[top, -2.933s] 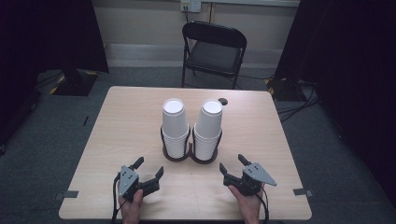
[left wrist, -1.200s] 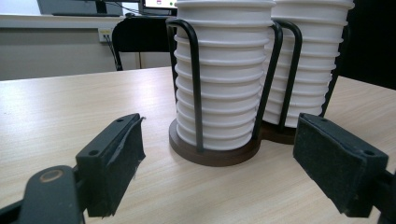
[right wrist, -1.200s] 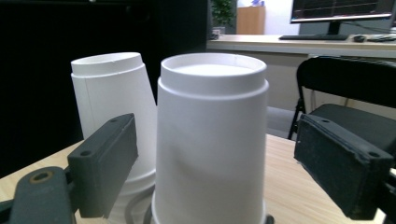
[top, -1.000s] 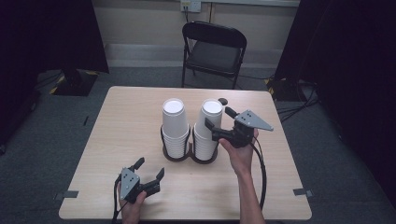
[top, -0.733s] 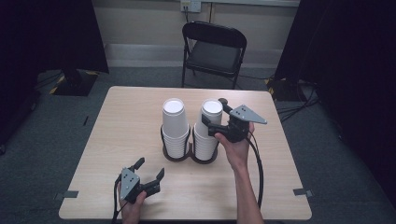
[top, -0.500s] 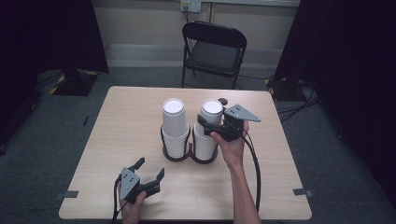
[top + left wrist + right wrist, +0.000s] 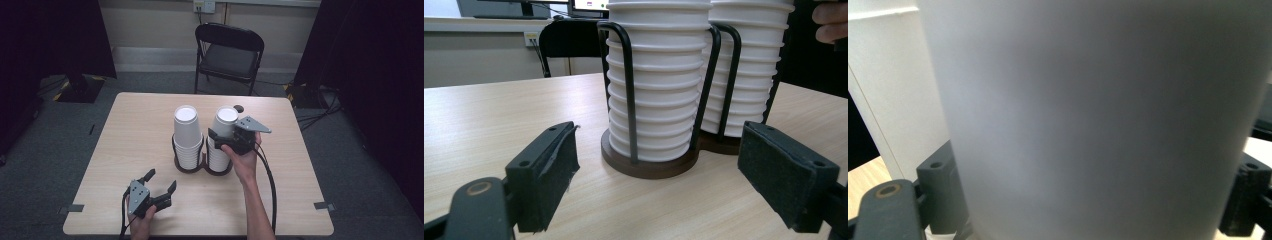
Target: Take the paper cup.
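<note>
While your right gripper [image 7: 223,136] straddles top cup [image 7: 225,121] of right stack [image 7: 220,145], jaws either side, grip not confirmable, left stack [image 7: 187,135] sits untouched. Both stacks nest in black wire holder [image 7: 190,165] mid-table [image 7: 135,130]. Your left gripper [image 7: 161,186] rests near front edge, jaws spread, empty.

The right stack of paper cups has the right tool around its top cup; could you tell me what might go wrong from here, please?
1. The cups nest tightly, so lifting the top cup with the right tool might drag several cups up with it.
2. The wire cup holder is not held down; the left tool sits open near the table edge, so the holder could slide or tip.
3. Squeezing too hard could crush the thin cup wall.
</note>
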Motion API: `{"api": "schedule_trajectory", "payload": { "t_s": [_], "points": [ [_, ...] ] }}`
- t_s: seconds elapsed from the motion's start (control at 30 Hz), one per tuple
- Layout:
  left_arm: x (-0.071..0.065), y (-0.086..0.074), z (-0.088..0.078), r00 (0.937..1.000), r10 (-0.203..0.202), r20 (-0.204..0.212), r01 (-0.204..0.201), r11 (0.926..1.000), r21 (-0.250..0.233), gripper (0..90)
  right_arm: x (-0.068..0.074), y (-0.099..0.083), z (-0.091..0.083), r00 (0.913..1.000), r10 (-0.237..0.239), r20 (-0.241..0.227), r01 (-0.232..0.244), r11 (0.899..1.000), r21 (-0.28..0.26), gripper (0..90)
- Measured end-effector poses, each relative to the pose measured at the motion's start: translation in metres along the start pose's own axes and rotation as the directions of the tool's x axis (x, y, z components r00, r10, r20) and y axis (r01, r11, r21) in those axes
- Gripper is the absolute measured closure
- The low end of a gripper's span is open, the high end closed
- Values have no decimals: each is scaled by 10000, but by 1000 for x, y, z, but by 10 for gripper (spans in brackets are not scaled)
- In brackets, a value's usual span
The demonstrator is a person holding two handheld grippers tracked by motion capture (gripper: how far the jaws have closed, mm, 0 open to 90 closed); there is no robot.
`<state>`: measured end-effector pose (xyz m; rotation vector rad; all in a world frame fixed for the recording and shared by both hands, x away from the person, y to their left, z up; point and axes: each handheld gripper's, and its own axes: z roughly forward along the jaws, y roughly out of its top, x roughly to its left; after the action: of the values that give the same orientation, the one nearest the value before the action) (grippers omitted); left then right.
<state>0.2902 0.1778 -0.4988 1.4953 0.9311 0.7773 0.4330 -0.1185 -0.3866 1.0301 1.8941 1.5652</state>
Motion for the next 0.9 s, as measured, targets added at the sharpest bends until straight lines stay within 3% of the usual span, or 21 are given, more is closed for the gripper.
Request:
{"api": "schedule_trajectory", "payload": {
  "t_s": [0.33,0.9],
  "points": [
    [1,0,0,10000,-84,3,84,9999,61,161,4,-7,-1,9990,24,449,-18,9999,-126,115],
    [0,0,0,10000,54,-15,-54,10000,21,160,3,0,-2,9992,-153,363,157,9998,-116,139]
  ]
}}
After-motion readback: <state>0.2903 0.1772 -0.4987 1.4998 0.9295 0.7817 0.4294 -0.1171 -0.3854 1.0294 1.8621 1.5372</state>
